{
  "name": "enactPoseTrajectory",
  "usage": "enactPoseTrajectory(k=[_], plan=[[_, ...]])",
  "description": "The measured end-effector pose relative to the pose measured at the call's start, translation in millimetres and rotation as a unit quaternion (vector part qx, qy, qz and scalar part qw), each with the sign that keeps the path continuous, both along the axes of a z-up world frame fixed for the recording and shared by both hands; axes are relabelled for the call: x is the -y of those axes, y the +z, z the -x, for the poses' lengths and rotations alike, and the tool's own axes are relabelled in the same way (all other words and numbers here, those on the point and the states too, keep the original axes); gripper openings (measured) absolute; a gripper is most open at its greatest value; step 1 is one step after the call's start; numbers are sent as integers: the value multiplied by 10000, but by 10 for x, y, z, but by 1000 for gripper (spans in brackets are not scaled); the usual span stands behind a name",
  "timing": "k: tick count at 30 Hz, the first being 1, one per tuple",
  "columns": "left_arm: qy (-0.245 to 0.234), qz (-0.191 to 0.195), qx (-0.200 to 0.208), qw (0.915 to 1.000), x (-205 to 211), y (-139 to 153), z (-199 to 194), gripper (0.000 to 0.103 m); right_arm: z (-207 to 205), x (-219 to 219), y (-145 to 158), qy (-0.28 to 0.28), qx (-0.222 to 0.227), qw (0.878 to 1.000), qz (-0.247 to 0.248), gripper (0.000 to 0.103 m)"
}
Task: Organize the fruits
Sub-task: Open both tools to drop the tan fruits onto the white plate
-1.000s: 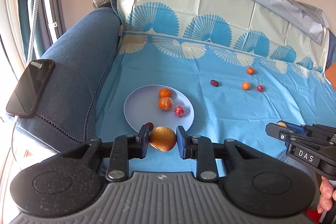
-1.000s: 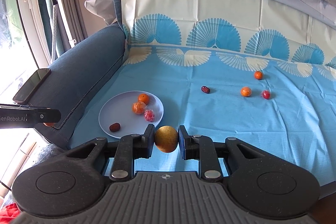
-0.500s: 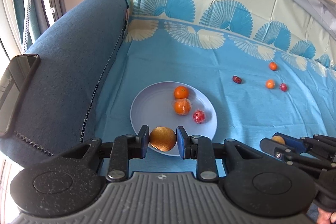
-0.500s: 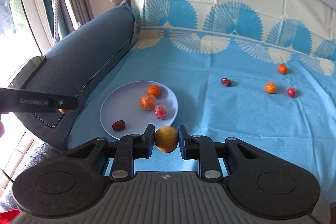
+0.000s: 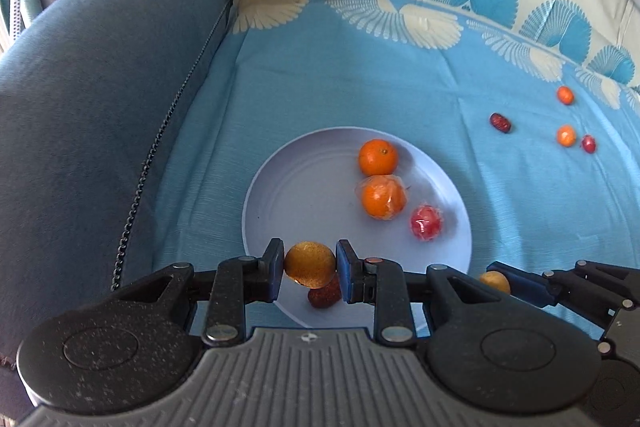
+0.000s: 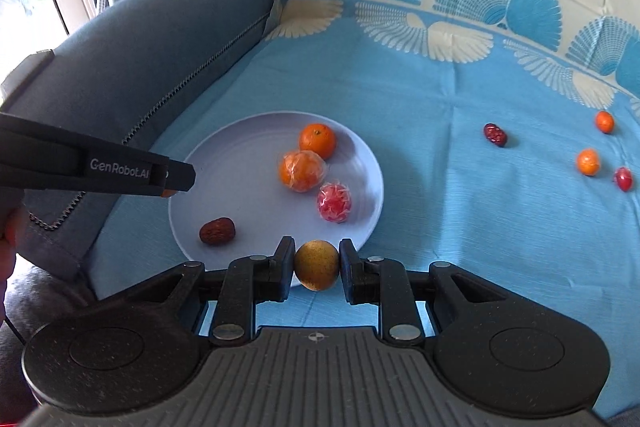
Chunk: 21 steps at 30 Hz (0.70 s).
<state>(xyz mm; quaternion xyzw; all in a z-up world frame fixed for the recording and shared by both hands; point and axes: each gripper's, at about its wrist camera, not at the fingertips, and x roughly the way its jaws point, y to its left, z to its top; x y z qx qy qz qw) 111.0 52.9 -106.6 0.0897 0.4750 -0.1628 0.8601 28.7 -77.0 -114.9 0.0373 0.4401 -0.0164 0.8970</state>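
My left tongs [image 5: 310, 271] pinch round orange-brown fruit [image 5: 309, 264] over pale blue round plate [image 5: 260, 195], ready for drop. My right tongs [image 6: 316, 269] clamp yellow-brown round fruit [image 6: 316, 265] at plate's near rim, queued.

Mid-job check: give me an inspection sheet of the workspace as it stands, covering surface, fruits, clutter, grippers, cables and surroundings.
Surface: blue patterned cloth spread over a sofa seat.
Job's things: plate holding two oranges, a wrapped red fruit and a date; loose on the cloth are a second date, two small oranges and a small red fruit.
Clutter: nothing seen.
Grippers: left gripper shut on an orange-brown fruit over the plate's near edge; right gripper shut on a yellow-brown fruit at the plate's near rim.
Cables: dark cable running along the armrest.
Surroundings: curtain at far left.
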Motion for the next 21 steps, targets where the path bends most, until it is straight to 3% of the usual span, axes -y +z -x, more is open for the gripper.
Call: enactPoseTrajectory(k=[7,9,10,11,12,14,21], plan=[[-111,-95,-124,9998,90,-182,-236,32,-238,-47,-197,228,-108,9996,119,25],[-128,-133,-90,9998,107,-183,-265,65,-285,-53,-224,271,-134,9994,142,27],[-79,-134,49,9999,108,-154,-256,93,-304,-55,-228,279,-128,9994,173,31],[-30,-90,263,9996,90,-107,-231,103,-309,-56,-220,281,-123,9993,205,48],[14,-25,514,9987,69,-44,-188,103,-300,-56,-200,256,-94,9993,242,68],[-84,-55,661,9978,51,49,-132,103,-253,-52,-122,123,21,9994,318,81],[-86,-131,656,9977,-173,363,386,103,308,20,247,16,-126,9999,-64,93]])
